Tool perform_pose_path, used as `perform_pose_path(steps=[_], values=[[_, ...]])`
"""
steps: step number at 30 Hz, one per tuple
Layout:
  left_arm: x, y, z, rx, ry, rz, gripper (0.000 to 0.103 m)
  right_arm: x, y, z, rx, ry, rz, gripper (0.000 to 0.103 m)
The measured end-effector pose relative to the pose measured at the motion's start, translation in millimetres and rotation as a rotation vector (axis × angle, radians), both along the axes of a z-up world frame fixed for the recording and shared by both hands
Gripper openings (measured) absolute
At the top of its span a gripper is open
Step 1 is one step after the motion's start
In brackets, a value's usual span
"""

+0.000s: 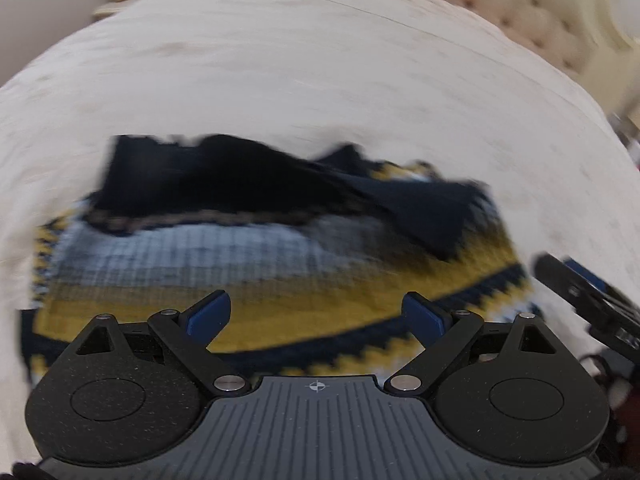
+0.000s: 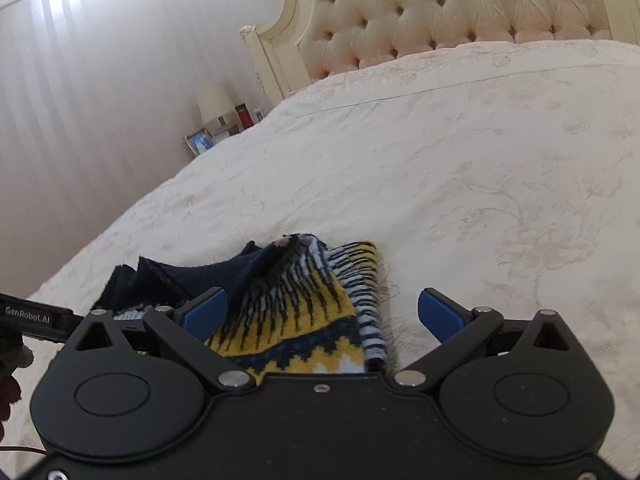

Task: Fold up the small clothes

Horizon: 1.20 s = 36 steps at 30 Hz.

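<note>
Right wrist view: right gripper spread wide, gripping nothing; patterned sweater lies crumpled on the bed, lower centre. Left gripper also wide, empty, above the sweater.

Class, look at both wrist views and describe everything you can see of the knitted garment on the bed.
The knitted garment is small and woolly-looking, patterned in yellow, navy and white zigzag bands and stripes, with a plain dark navy part bunched or folded over its far side. Loose threads trail from one edge. It lies crumpled rather than flat on the cream bedspread, near its close edge. The right claw stands open with the garment's corner between its pads; neither pad visibly presses it. The left claw is open above it, not gripping.
</note>
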<state>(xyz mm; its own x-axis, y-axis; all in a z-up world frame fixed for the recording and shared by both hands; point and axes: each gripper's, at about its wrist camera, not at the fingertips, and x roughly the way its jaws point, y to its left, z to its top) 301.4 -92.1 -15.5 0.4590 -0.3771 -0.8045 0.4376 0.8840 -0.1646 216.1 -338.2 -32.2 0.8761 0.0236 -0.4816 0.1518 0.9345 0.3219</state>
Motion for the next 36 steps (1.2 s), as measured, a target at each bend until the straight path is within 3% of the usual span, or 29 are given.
perform_pose_path(steps=[9,16,22,28,32,36], values=[[22.9,-89.3,-24.1,0.099,-0.029,-0.072,0.093,-3.9,-23.7,-0.1,0.059,0.005,-0.045,0.102],[61.8,-110.6,8.3,-0.005,-0.121,-0.007,0.093,-4.3,-30.4,-3.1,0.09,0.011,-0.048,0.102],[65.8,-93.9,30.0,-0.111,-0.136,0.022,0.093,-5.0,-31.3,-4.3,0.11,0.012,-0.033,0.102],[46.6,-50.2,40.9,-0.097,-0.13,0.036,0.093,-2.2,-26.9,-9.2,0.129,0.029,-0.015,0.102],[25.0,-24.4,19.1,-0.042,-0.091,0.04,0.093,-0.9,-23.7,-10.5,0.131,0.04,0.003,0.102],[-11.6,-2.3,-26.7,0.054,-0.06,0.048,0.093,0.8,-19.1,-12.3,0.119,0.053,0.017,0.102]])
